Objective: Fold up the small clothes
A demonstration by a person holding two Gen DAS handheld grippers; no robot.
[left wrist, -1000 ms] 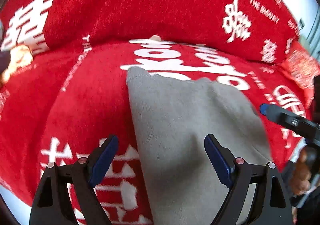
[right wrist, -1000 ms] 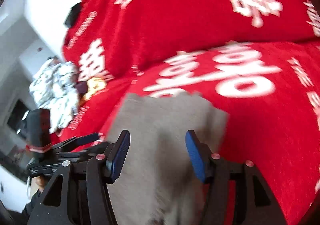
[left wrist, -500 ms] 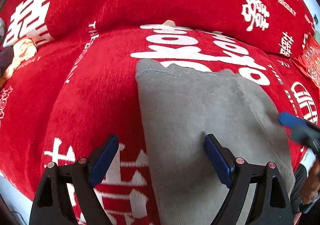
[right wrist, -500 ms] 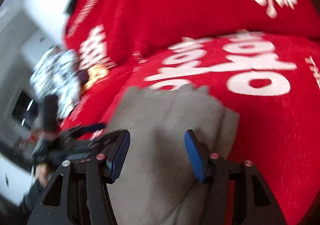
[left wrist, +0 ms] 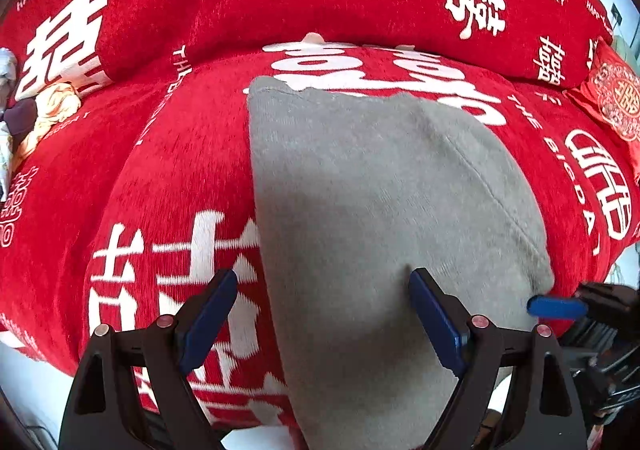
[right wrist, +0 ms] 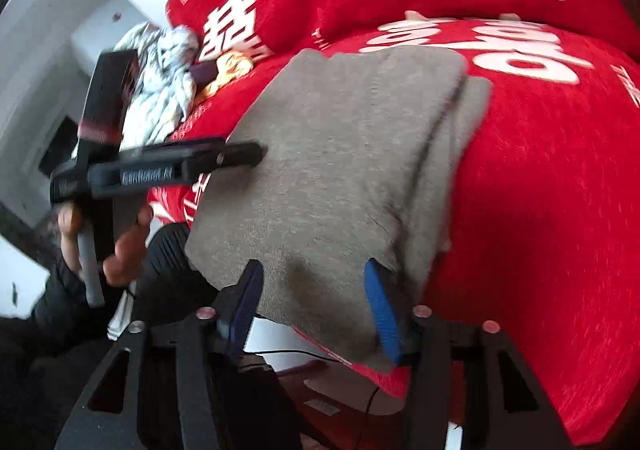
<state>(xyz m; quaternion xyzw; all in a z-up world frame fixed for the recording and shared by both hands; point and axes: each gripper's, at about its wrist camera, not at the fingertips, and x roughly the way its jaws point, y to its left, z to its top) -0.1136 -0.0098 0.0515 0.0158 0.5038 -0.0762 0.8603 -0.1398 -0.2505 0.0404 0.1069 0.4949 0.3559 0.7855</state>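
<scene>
The grey garment [left wrist: 372,210] lies folded on the red cover [left wrist: 168,154]; only the right wrist view shows its doubled right edge and the heap of clothes [right wrist: 160,78] far left. The left gripper [left wrist: 324,314] is spread astride its left edge; the right gripper [right wrist: 312,302], jaws just closing, straddles the near hem unpinched; bare red lies either side.

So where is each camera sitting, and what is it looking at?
Left wrist: sits on the left hand-held gripper, looking down at the grey garment on the red blanket; its own fingers show.
Right wrist: sits on the right hand-held gripper at the garment's near edge; the person's hand shows, holding the left one.
Both share the garment, the blanket and a sight of the other gripper.
</scene>
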